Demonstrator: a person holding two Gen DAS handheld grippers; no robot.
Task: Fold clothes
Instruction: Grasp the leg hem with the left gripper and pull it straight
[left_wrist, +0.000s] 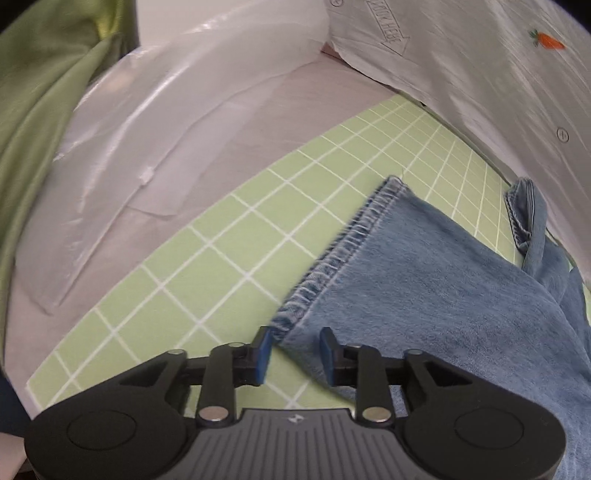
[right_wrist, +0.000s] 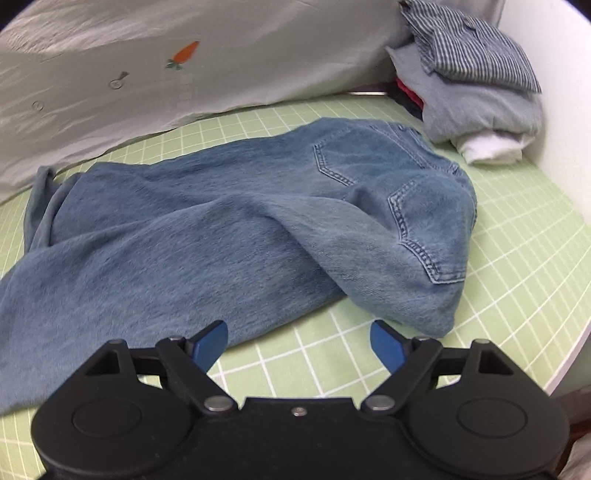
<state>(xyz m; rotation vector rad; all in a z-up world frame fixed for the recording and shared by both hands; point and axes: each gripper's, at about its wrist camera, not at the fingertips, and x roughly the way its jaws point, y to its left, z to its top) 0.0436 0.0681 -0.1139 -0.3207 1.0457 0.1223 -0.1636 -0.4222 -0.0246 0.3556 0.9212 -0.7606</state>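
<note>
Left wrist view shows the left gripper (left_wrist: 295, 356) parted with the hem corner of the jeans (left_wrist: 424, 266) lying loose between its blue pads on the green grid mat (left_wrist: 221, 258), while the right gripper (right_wrist: 299, 345) stands spread wide just near of the jeans' seat, touching nothing

Mirrored "LOOK HERE" inside an arrow on the white shirt (left_wrist: 461, 66).

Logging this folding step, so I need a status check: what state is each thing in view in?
jeans: laid out on the mat, rumpled, not folded small
left gripper: jaws apart, hem corner between them, not pinched
right gripper: jaws wide, nothing held
white shirt: spread out, unfolded
clothes pile: folded, stacked
plastic bag: lying flat
</note>
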